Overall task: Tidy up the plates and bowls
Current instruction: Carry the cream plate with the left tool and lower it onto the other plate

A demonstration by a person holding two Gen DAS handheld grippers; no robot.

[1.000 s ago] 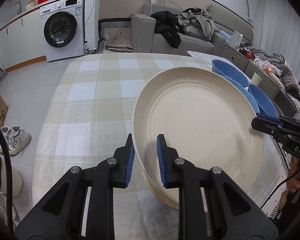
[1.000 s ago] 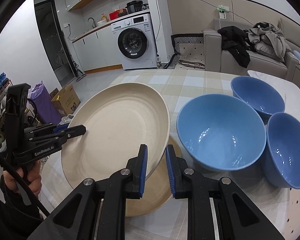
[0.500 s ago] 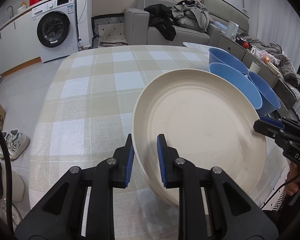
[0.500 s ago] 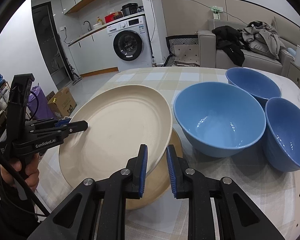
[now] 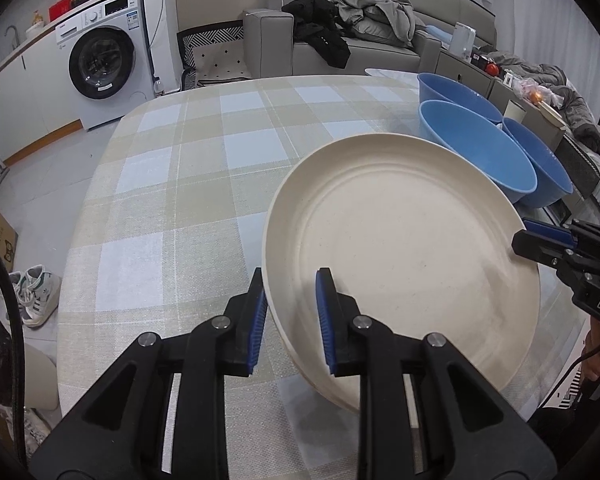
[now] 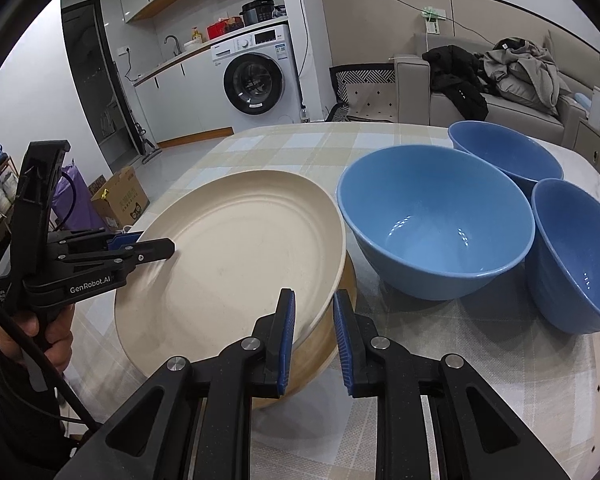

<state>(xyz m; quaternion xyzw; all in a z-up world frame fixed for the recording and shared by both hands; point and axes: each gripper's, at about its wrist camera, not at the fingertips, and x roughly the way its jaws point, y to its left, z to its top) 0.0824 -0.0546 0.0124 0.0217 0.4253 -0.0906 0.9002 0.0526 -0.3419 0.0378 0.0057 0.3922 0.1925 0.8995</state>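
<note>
Lower than a second ago, the cream plate (image 5: 400, 256) now sits nearly level above a second, tan plate (image 6: 324, 344), carried between our two claws. Our left claw (image 5: 291, 316) pinches the plate's near-left rim, blue pads (image 5: 325, 316) on either side of the edge; our right claw (image 6: 314, 334) grips the opposite rim the same way, one finger over the plate and one outside it. In the left wrist view the right claw (image 5: 540, 242) reaches in from the right edge and meets the plate's rim; in the right wrist view the left claw (image 6: 148, 250) comes in from the left, held by a hand (image 6: 56, 328) in a dark sleeve.

Under the cream plate, the tan plate lies on the bench (image 5: 188, 184), which is covered by a beige and pale-blue checked cloth. Just to the right of the plates stand three blue bowls: a large one (image 6: 436, 216) nearest the plates, one behind it (image 6: 504, 152) and one to its right (image 6: 576, 256), the three crowded close together.

Beyond the bench we see a white washing machine (image 6: 256, 76) under a counter, a grey sofa (image 5: 364, 46) heaped with dark and grey clothing, and a cardboard box (image 6: 118, 198) on the floor. A pair of sneakers (image 5: 34, 294) lies on the floor beside the bench.
</note>
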